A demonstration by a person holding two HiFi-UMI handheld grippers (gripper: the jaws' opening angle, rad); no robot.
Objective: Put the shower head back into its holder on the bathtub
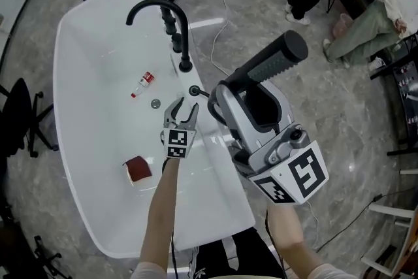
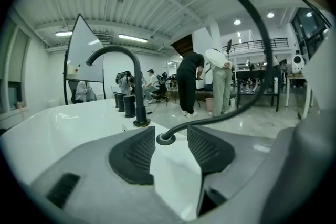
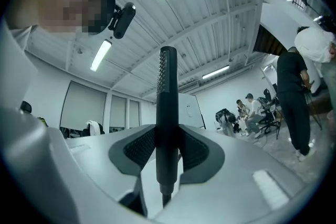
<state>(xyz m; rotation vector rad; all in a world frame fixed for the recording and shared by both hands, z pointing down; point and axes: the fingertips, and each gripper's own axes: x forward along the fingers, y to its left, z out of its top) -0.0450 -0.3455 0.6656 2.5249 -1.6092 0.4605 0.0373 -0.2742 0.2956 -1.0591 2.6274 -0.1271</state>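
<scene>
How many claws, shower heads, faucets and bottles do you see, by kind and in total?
Claws: 2 (left claw, right claw)
Shower head: 1
Faucet: 1
Bottle: 1
Total: 5

Hose [image 1: 204, 94] mostly hidden behind right hand-held gripper [image 1: 245, 83]; bottle [image 1: 142, 83] label unreadable.

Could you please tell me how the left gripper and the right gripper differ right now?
The left gripper is open and holds nothing; the right gripper is shut on the shower head. The left gripper sits low over the bathtub rim by the holder; the right gripper is raised, nearer the camera. Both carry marker cubes.
</scene>
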